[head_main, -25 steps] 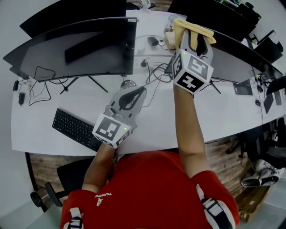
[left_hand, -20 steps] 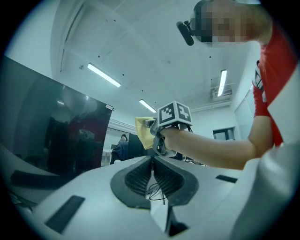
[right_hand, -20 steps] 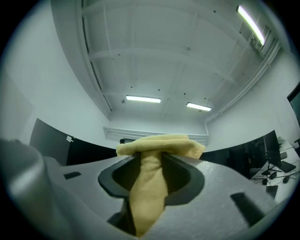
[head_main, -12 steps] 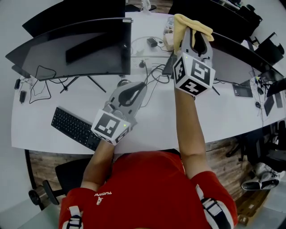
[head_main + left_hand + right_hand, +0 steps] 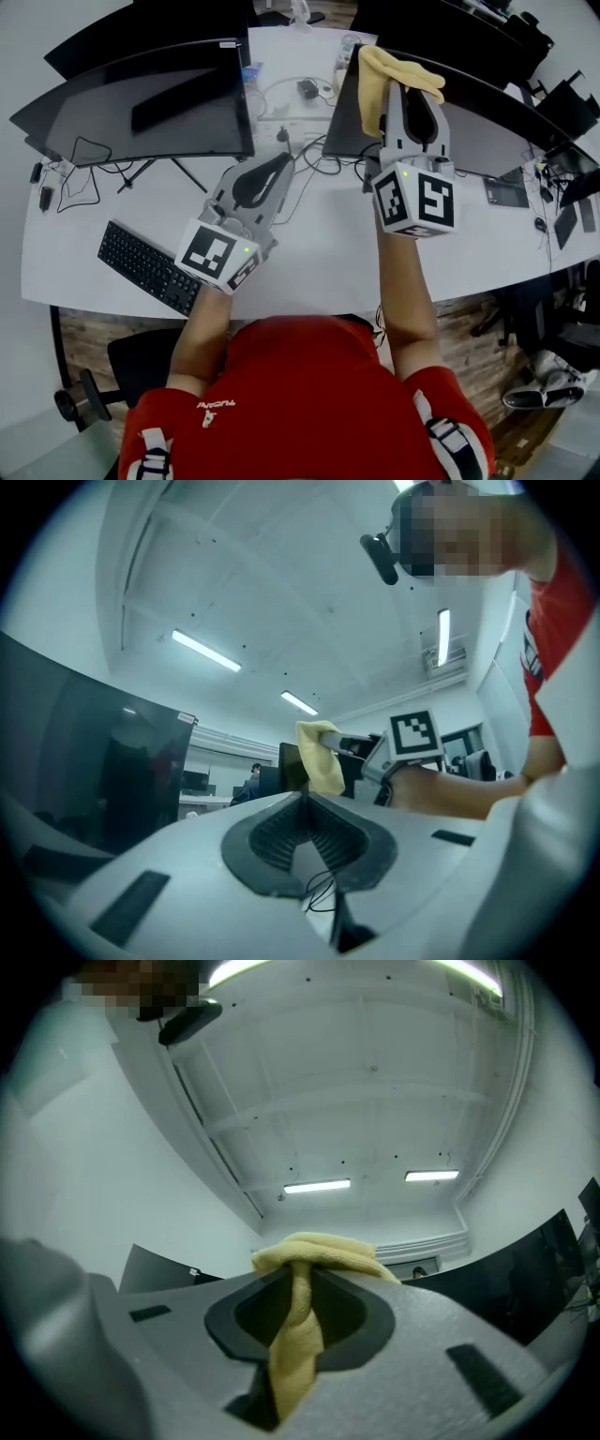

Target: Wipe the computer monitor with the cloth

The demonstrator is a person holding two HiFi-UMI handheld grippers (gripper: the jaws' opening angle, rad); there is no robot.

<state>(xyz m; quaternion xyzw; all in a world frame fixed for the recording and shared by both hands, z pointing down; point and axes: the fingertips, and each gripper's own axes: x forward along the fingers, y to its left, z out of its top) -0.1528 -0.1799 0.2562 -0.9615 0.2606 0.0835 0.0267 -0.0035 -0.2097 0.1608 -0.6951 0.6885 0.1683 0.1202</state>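
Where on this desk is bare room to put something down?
The desk is bare along its front edge below the right monitor, and in the corner left of the keyboard. It is crowded between that monitor and the left monitor, where cables lie.

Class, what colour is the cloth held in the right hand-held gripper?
Pale yellow; the cloth shows best in the right gripper view.

Cannot see the keyboard's right end behind the left gripper, nor the ends of the right gripper's fingers under the cloth. Cannot tell the small items at the surface's far edge.
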